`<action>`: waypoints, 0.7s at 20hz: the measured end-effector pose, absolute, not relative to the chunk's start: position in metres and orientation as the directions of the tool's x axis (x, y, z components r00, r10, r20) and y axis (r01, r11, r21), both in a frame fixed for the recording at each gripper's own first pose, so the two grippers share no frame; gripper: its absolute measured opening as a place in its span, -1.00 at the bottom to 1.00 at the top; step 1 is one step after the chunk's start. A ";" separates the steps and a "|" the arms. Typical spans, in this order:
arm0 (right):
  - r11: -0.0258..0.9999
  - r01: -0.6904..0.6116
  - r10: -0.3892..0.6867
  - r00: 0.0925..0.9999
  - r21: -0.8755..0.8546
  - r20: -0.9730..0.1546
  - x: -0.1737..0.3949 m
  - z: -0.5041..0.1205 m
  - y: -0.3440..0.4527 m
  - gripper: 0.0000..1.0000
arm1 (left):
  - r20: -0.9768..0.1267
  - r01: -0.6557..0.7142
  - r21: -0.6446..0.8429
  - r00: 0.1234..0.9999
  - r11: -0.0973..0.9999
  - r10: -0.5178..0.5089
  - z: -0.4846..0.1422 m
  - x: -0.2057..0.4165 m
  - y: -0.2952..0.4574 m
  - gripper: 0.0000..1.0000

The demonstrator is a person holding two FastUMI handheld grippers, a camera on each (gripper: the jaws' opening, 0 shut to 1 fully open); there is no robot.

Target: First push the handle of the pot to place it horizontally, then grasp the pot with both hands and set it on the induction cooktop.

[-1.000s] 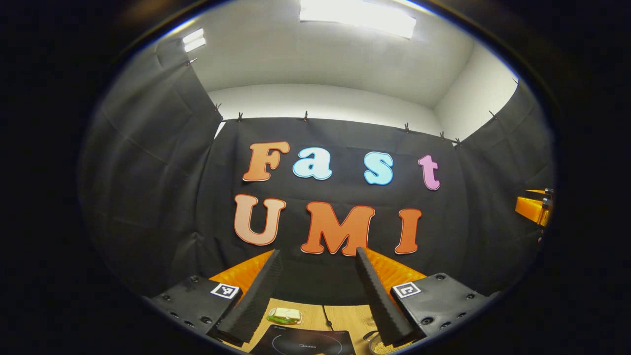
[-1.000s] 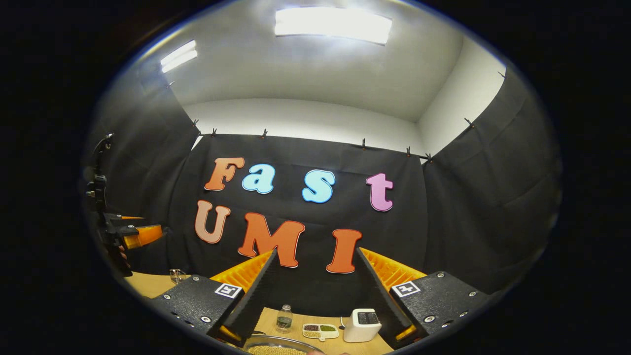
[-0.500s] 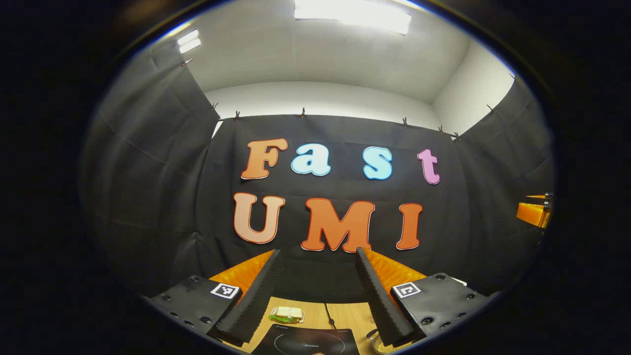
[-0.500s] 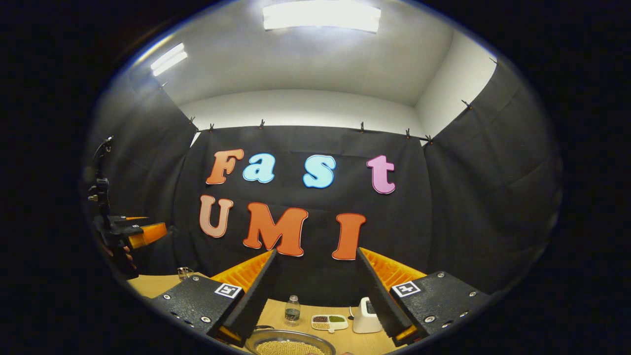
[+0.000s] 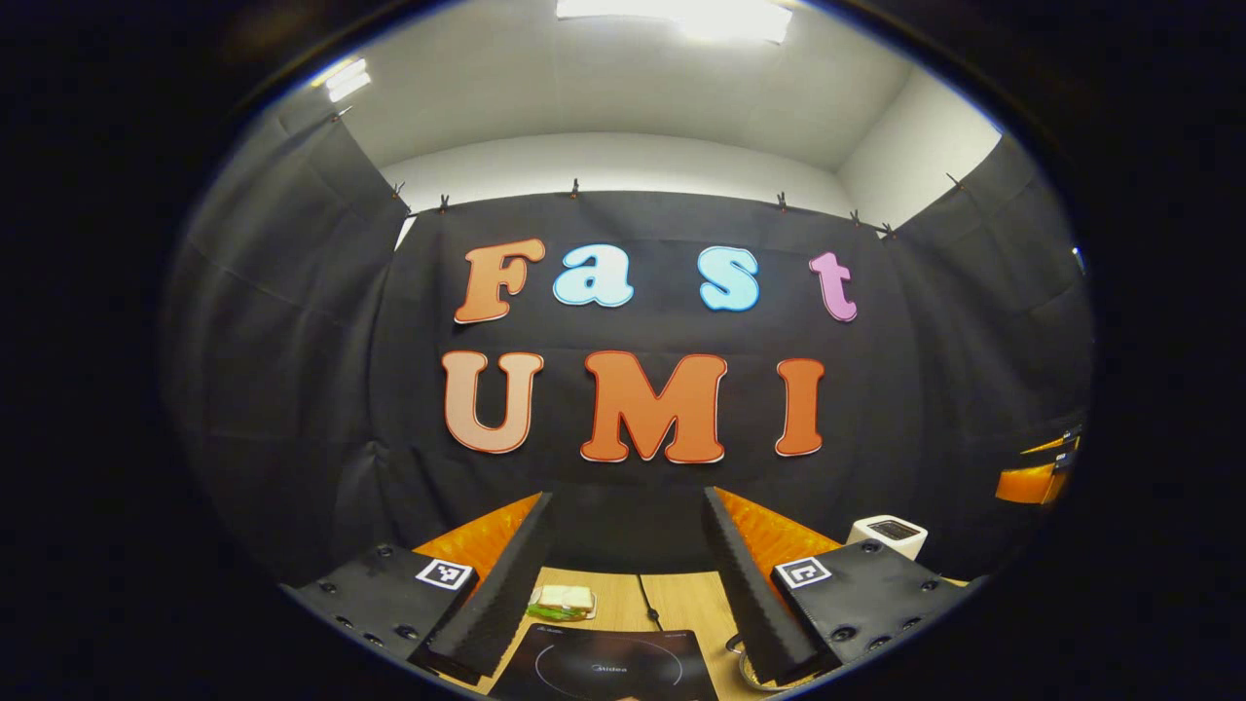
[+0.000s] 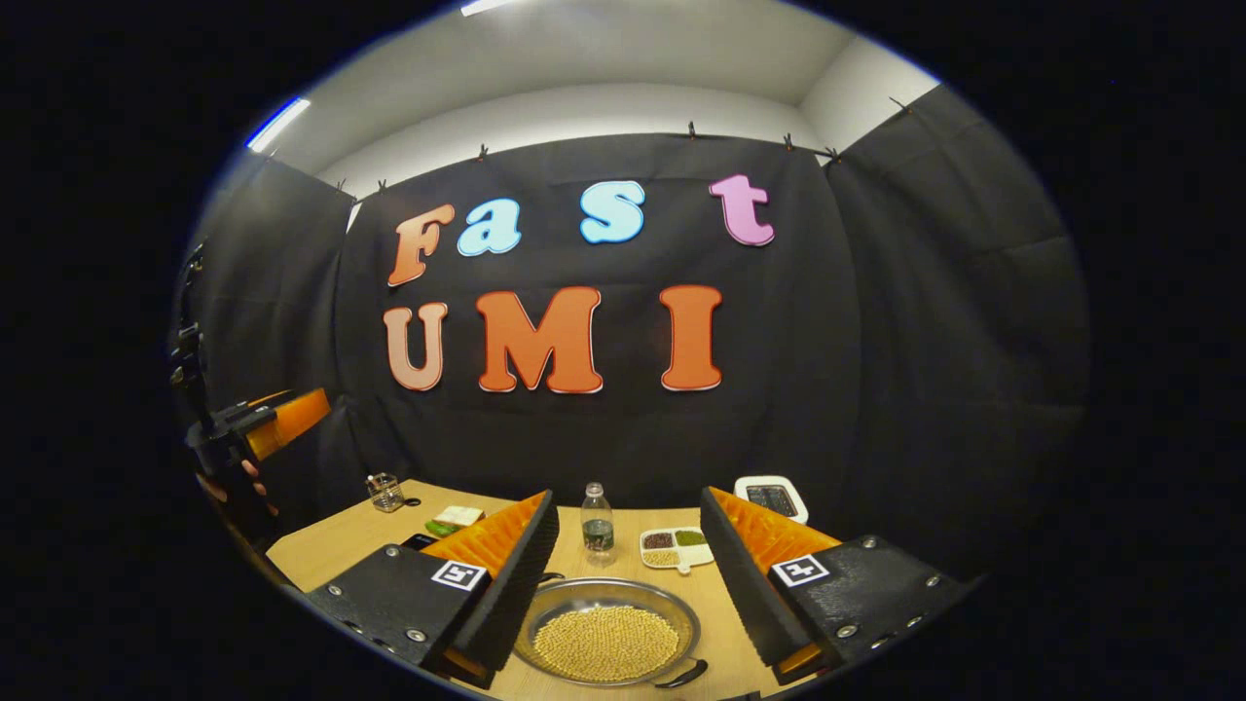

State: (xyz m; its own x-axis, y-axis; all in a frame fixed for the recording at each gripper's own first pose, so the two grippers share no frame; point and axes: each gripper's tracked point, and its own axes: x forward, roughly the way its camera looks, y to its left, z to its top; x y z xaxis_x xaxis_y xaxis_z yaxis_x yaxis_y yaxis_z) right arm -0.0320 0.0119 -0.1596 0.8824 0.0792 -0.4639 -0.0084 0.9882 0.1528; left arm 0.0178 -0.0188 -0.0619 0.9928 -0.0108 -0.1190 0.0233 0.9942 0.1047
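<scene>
In the right gripper view the right gripper (image 6: 623,594) stands wide apart, its two fingers (image 6: 506,584) spread with nothing between them and touching nothing, held above the wooden table (image 6: 331,540). The pot (image 6: 605,643) lies on the table below and between those fingers, near the viewer's edge, apart from both. It is a shallow round metal pan, filled with small yellowish beans, with a short dark handle (image 6: 681,674) at its near right rim, lying angled outward rather than straight across. Beyond the pot stand a small clear bottle (image 6: 597,526), a white divided dish (image 6: 677,547) with dark, green and pale fillings, and a white box-like appliance (image 6: 771,498) by the wall. At the far left of this view the left gripper (image 6: 277,421) hangs in the air, a hand (image 6: 234,482) wrapped around its grip. In the left gripper view the left gripper (image 5: 628,584) is likewise released, fingers (image 5: 501,594) well apart and empty. Below and between them lies the black induction cooktop (image 5: 604,667) on the table, and a sliver of the pot's rim (image 5: 748,672) peeks out just beside the right finger. A small packet (image 5: 563,602) with green under it rests behind the cooktop.
</scene>
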 end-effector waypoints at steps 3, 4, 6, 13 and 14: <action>0.976 -0.017 0.131 0.843 0.219 -0.521 -0.048 -0.189 0.019 0.70 | -0.132 0.024 0.104 0.991 0.994 -0.011 -0.067 0.017 -0.016 0.94; 0.971 -0.018 0.150 0.823 0.238 -0.548 -0.057 -0.202 0.022 0.70 | -0.135 0.024 0.105 0.991 0.994 -0.009 -0.069 0.017 -0.015 0.94; 0.963 -0.006 0.177 0.772 0.271 -0.611 -0.073 -0.233 0.023 0.63 | -0.146 0.024 0.101 0.989 0.995 -0.009 -0.075 0.017 -0.012 0.94; 0.945 0.048 0.234 0.595 0.325 -0.769 -0.131 -0.303 0.024 0.04 | -0.185 0.014 0.106 0.983 0.994 0.005 -0.092 0.016 -0.002 0.96; 0.943 0.049 0.245 0.568 0.329 -0.786 -0.139 -0.312 0.025 0.00 | -0.185 0.015 0.099 0.983 0.995 0.003 -0.093 0.017 -0.002 0.94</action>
